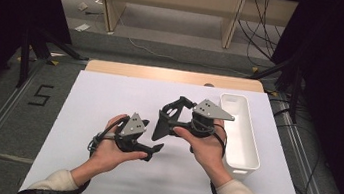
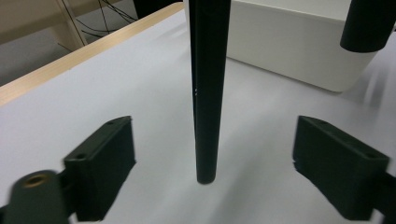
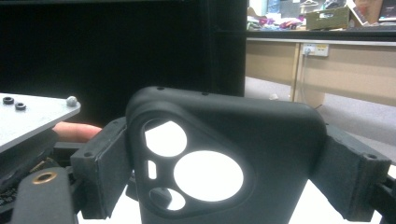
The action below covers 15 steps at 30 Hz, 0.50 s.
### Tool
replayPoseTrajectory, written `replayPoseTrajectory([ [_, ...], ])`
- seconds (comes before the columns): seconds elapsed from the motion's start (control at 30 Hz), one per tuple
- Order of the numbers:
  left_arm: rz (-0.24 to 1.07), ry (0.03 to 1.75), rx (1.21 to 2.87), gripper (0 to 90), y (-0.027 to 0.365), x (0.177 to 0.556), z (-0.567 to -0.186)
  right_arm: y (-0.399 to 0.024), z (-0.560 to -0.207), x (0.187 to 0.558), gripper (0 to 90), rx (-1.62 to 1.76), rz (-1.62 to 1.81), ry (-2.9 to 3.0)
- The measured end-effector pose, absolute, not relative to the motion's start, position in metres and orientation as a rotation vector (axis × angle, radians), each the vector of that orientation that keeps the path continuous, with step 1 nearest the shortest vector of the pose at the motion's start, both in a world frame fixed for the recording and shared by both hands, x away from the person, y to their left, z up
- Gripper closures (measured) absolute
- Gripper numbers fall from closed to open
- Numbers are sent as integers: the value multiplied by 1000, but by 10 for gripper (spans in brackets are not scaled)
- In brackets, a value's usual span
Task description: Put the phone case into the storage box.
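Item count: you hold two grippers, one per hand; one black phone case; one white bin on the table.

Left gripper [image 1: 152, 152]: in your left hand, low over the sheet, its jaws standing wide apart and pressing on nothing. In the left gripper view the edge of the phone case [image 2: 208, 88] hangs between the two black pads without touching either.

Right gripper [image 1: 169, 119]: in your right hand, its jaws clamped on the phone case [image 1: 164, 123] at its two side edges, which the right gripper view shows plainly.

Phone case [image 3: 224, 158]: matte black, rounded corners, with a camera cut-out of three round openings and one small slot. It is held above the middle of the sheet, just left of the bin.

White bin [image 1: 241, 131]: long, rectangular, rounded corners, lying along the right side of the sheet.

Surface: a white sheet [image 1: 109, 99] over a light wooden table [image 1: 173, 75], whose far edge shows beyond it.

Room: grey floor with a black "5" [image 1: 40, 95] marked at left, dark curtains at both sides, wooden furniture legs and loose cables at the back.
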<state>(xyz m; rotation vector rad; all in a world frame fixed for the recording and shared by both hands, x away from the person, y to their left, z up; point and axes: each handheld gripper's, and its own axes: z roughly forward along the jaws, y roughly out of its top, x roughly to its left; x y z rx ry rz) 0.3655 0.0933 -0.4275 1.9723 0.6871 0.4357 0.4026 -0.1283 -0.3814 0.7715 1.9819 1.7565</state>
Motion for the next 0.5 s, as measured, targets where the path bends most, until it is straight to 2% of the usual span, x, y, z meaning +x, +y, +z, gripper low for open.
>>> replayPoseTrajectory([
  [0.1, 434, 680, 1972, 0, 98, 365, -427, -131, -380, 404, 156, 778, 1756, 1973],
  [0.5, 459, 691, 1965, 0, 115, 362, -427, -142, -376, 408, 156, 801, 1755, 1940],
])
